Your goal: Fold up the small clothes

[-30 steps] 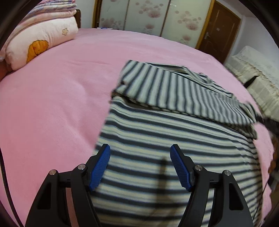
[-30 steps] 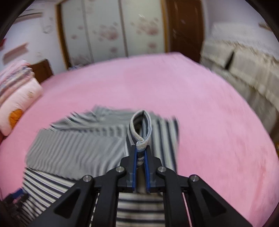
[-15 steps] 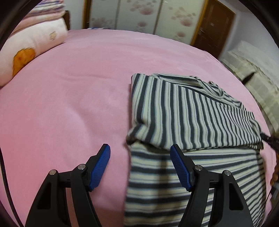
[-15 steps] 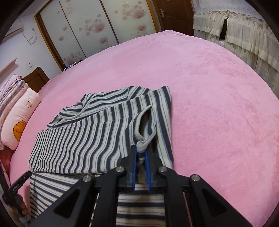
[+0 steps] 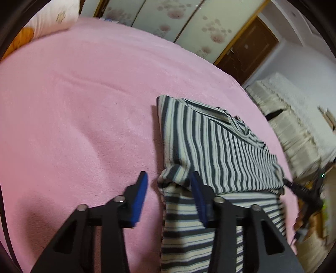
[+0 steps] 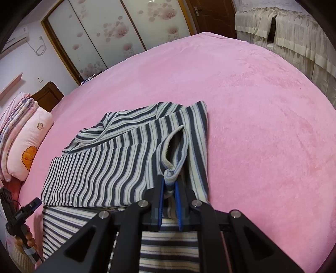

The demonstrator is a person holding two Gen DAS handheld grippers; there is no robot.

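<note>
Both grippers lower: R gripper (image 6: 169, 187) still pinching shirt (image 6: 109, 159).

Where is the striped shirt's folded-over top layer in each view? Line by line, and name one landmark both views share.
Left wrist view: the folded-over top layer lies right of centre on the pink blanket, its near corner between the open left tongs.
Right wrist view: it spreads across left of centre, its cuff pinched in the shut right tongs.
Shared landmark: the flowered wardrobe doors behind the bed.

Left tongs (image 5: 168, 184) and right tongs (image 6: 169, 184): black triangulated frames, silver screws and ribbed blue pads (image 5: 139, 201) are fitted.
</note>
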